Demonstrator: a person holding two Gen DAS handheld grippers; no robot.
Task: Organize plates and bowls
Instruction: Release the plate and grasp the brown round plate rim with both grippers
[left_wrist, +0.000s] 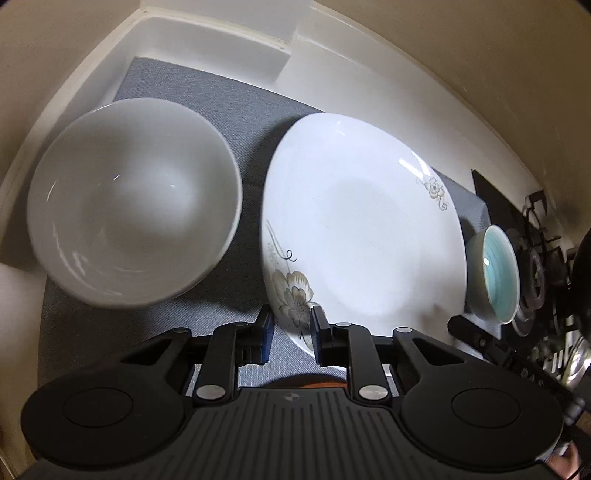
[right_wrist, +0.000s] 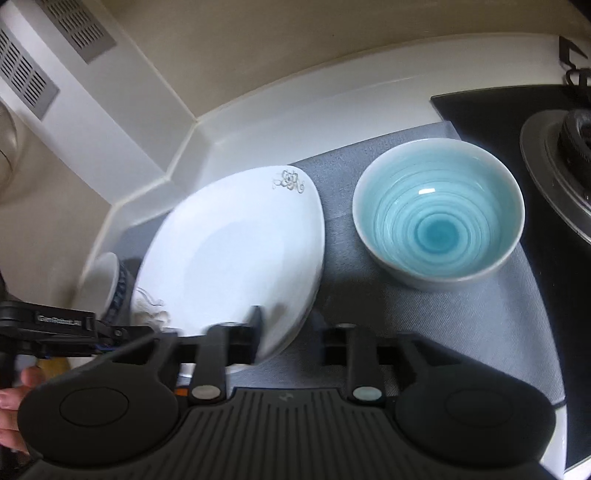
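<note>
A white flower-patterned plate (left_wrist: 362, 229) lies on a grey mat (left_wrist: 229, 107), its near rim between the fingers of my left gripper (left_wrist: 291, 332), which is shut on it. A white bowl (left_wrist: 133, 206) stands left of the plate. A blue-glazed bowl (left_wrist: 496, 273) stands right of it. In the right wrist view the plate (right_wrist: 236, 254) is at the left and the blue bowl (right_wrist: 439, 214) sits ahead on the mat (right_wrist: 424, 314). My right gripper (right_wrist: 295, 339) is open and empty, just short of the mat between plate and bowl.
A gas stove with a black top (right_wrist: 491, 107) and burner (right_wrist: 565, 155) lies right of the mat. A white counter back edge (right_wrist: 295, 107) and wall corner run behind. The left gripper's body (right_wrist: 55, 325) shows at the left of the right wrist view.
</note>
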